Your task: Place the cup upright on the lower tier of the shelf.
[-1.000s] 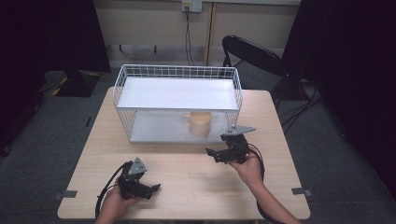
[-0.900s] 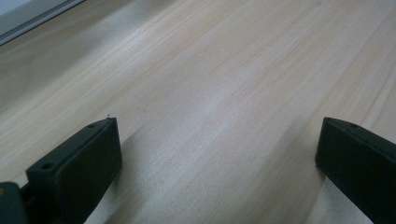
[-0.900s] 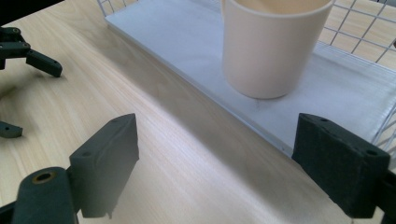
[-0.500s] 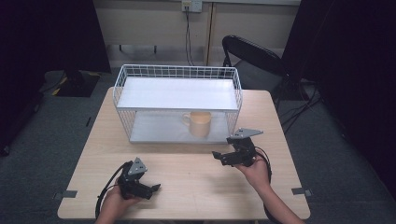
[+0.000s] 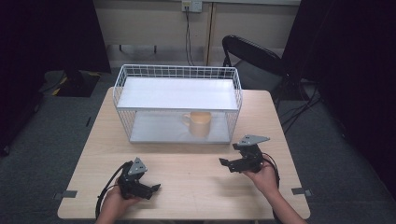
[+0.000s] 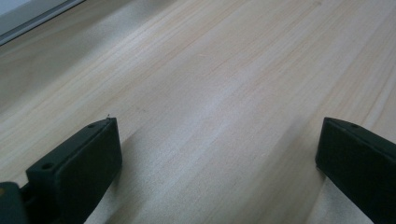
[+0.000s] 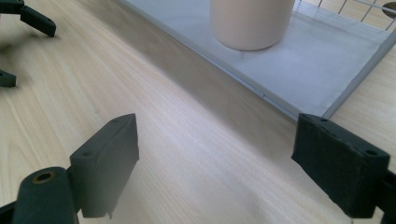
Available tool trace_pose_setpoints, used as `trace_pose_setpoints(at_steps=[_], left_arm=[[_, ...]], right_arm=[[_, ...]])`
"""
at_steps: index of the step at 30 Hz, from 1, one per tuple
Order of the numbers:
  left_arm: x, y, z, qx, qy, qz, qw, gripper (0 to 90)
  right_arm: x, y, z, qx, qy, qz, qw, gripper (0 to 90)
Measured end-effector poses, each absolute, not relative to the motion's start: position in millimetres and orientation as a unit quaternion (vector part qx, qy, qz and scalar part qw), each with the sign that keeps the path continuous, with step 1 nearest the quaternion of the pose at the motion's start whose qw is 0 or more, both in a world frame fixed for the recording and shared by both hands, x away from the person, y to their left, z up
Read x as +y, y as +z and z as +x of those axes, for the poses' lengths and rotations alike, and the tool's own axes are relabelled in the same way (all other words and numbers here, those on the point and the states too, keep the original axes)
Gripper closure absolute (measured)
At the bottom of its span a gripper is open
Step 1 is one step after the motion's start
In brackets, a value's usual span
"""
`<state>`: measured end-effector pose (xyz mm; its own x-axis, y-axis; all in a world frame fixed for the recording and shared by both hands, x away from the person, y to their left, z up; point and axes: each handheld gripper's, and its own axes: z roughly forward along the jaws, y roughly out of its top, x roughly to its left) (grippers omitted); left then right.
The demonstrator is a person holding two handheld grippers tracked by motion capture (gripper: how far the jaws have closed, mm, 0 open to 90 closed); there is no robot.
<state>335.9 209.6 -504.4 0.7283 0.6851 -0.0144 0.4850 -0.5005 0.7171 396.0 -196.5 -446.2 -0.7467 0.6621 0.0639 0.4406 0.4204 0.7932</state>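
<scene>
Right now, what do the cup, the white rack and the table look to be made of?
The cup looks like matte beige ceramic or plastic: smooth and even in colour, so I can't tell which. The rack seems to be white-coated metal wire with flat white shelves, judging by its thin grid walls. The table looks like pale wood or wood-look laminate, showing long grain lines.

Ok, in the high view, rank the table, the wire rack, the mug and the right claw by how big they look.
1. Table
2. Wire rack
3. and 4. Mug and right claw look about alike; the claw sits nearer the camera, so no firm order.
</scene>
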Motion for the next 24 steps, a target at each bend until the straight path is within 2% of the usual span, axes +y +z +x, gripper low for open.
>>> trace_pose_setpoints(at_steps=[24], left_arm=[[209.4,-504.5,335.7,0.344,0.138,0.855,0.364,0.0]], right_arm=[[-207.1,-475.3,385.1,0.839,0.411,0.331,0.132,13.9]])
